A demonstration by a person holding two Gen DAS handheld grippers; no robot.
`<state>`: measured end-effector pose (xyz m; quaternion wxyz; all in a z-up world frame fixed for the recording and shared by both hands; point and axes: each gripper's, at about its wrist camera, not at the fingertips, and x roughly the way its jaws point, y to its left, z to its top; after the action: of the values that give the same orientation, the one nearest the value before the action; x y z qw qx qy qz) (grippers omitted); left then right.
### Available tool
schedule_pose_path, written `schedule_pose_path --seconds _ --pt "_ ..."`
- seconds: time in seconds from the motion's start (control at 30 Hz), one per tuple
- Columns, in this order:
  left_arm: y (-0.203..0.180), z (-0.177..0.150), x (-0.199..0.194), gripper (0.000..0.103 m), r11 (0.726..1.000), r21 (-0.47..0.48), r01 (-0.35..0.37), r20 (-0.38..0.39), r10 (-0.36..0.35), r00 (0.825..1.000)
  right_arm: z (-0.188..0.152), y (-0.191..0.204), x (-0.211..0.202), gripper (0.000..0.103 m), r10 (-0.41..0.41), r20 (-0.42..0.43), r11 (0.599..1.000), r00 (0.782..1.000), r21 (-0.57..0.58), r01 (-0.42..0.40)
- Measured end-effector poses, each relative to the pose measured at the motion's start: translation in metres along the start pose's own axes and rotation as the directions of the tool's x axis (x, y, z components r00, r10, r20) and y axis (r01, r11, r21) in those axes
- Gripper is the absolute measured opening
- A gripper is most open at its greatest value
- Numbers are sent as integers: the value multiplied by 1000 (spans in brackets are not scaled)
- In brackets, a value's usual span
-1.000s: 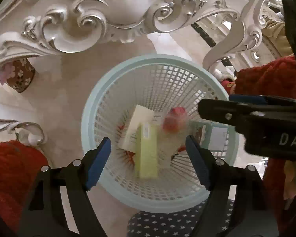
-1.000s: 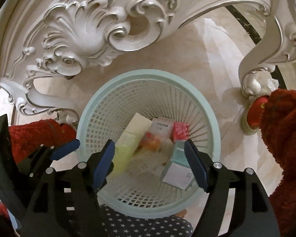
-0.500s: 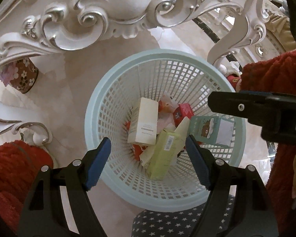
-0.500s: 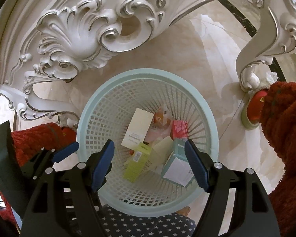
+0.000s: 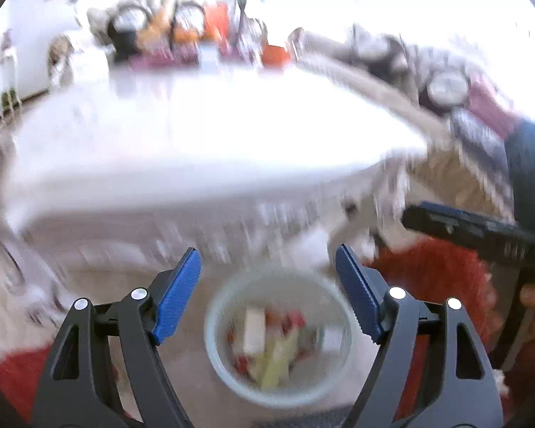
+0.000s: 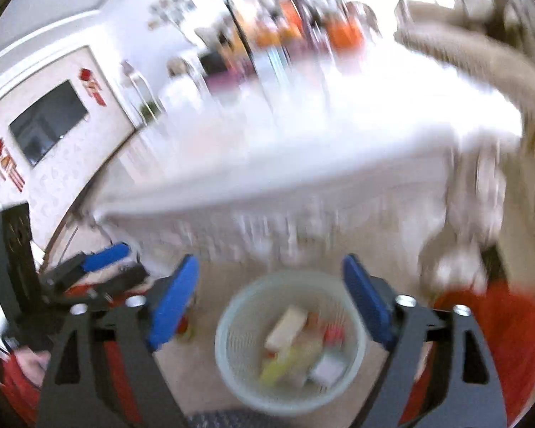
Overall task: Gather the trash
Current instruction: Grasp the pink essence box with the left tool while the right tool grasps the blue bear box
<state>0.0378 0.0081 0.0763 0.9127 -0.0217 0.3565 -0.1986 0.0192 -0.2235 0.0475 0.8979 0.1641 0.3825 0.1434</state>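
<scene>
A broad white table fills the upper half of both blurred views, its carved apron hanging over the pale floor. At the table's far end stands a smeared cluster of orange, black and red items, too blurred to name. On the wall at the left of the right wrist view a dark screen sits between red hangings.

Below the table's near edge, on the floor, stands the pale blue mesh basket, upright and seen from above. It holds the trash: a white box, a yellow-green carton, red scraps and a small pale card, piled together at the bottom.

The left gripper hangs above the basket with its 2 blue pads spread wide and nothing between them. The right gripper hangs likewise over the basket, pads wide apart and bare. Each gripper shows at the edge of the other's view, the right one at the right edge, the left one at the left.
</scene>
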Motion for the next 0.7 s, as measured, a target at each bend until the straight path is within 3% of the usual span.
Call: schedule_pose_path --seconds 0.03,0.13,0.2,0.27,0.37,0.53,0.63,0.7 --pt "4 14 -5 91 1000 -8 -13 26 14 1000 20 6 -2 86 3 32 999 999 -40 -2" --pt "27 69 -8 92 991 -68 -116 106 123 987 68 17 11 86 -10 79 994 997 -110 19" --pt "46 108 7 92 967 -111 -229 110 241 964 96 22 28 86 -29 97 991 995 -130 41" --pt "67 143 31 92 943 -151 -295 89 311 946 125 26 53 86 -33 104 990 994 -132 47" --pt "100 184 70 92 933 -197 -301 32 313 949 167 29 95 86 -57 101 987 993 -147 71" --pt "144 238 144 92 888 -255 -384 -86 375 923 226 34 165 86 -156 110 964 982 -202 175" --pt "172 262 185 92 844 -377 -382 -155 349 924 259 29 215 86 -189 55 961 980 -194 196" --pt "192 287 212 92 797 -455 -397 -196 345 918 278 31 251 86 -190 -2 966 982 -181 187"
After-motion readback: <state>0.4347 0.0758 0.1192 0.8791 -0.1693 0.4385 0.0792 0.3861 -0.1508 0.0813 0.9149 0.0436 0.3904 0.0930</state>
